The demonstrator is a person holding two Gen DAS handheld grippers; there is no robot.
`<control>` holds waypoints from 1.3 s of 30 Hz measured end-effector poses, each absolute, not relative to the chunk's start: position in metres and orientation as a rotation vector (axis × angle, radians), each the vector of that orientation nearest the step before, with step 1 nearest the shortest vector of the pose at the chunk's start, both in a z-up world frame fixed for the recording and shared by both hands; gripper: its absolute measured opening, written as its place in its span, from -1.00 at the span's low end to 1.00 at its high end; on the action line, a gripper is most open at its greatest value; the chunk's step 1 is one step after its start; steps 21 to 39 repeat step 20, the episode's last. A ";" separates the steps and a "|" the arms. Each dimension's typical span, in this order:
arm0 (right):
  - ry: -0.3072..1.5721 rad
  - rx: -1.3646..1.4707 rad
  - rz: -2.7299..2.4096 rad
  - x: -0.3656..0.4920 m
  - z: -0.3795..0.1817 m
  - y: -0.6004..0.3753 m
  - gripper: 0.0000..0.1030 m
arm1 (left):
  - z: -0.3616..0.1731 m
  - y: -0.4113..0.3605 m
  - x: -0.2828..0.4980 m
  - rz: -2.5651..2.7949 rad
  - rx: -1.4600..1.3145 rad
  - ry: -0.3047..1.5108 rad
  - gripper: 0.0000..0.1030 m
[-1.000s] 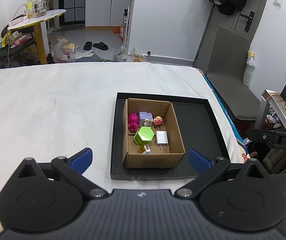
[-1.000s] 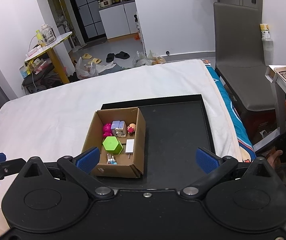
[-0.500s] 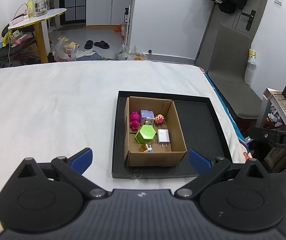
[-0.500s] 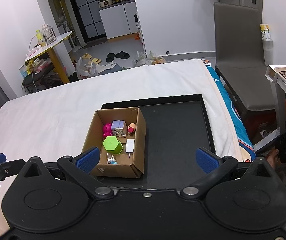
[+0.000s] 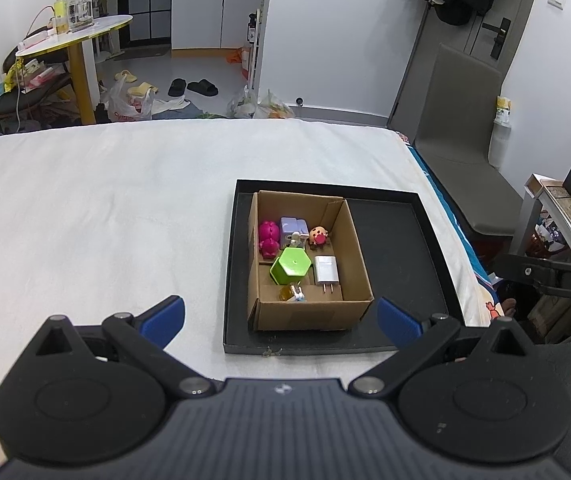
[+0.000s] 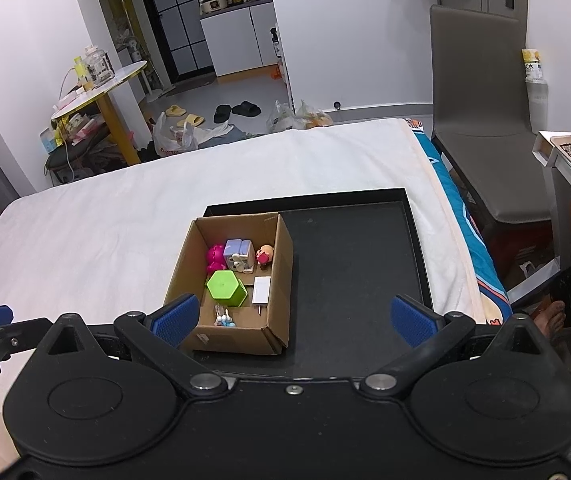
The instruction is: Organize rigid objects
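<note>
Bed: white sheet [image 5: 105, 208] spans most of both views; it carries everything below.
Tray: black tray [image 5: 405, 240] lies flat on the sheet near the bed's right edge; its right half is bare.
Box: open cardboard box [image 5: 359, 256] sits in the tray's left half, against the left rim.
Box contents, far row: magenta toy [image 5: 268, 237], lilac block toy [image 5: 293, 229], small round figure [image 5: 318, 235], side by side.
Box contents, middle: green hexagonal piece [image 5: 289, 266], white charger [image 5: 326, 270] just beside it, prongs toward me.
Box contents, near wall: small amber-and-blue item [image 5: 292, 293]; too small to identify.
My left gripper [image 5: 281, 316]: fingers spread wide, nothing between them, held above the box's near edge.
My right gripper [image 6: 293, 316]: fingers spread wide, holding nothing, held over the tray's near side.
</note>
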State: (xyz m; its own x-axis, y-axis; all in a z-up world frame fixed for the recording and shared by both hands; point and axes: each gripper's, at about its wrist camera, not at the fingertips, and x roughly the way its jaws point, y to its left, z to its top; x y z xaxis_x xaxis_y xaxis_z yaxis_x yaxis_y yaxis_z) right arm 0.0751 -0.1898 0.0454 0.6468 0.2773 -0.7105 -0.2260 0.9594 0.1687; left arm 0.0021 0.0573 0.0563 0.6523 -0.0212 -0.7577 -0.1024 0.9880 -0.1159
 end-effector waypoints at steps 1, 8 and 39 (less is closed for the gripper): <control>0.820 0.066 0.287 0.075 0.045 -0.190 1.00 | 0.056 0.057 0.002 0.047 -0.153 0.862 0.97; 0.821 0.063 0.288 0.076 0.045 -0.189 1.00 | 0.056 0.058 0.002 0.043 -0.155 0.861 0.98; 0.826 0.059 0.282 0.075 0.041 -0.189 1.00 | 0.057 0.056 0.003 0.017 -0.157 0.858 0.98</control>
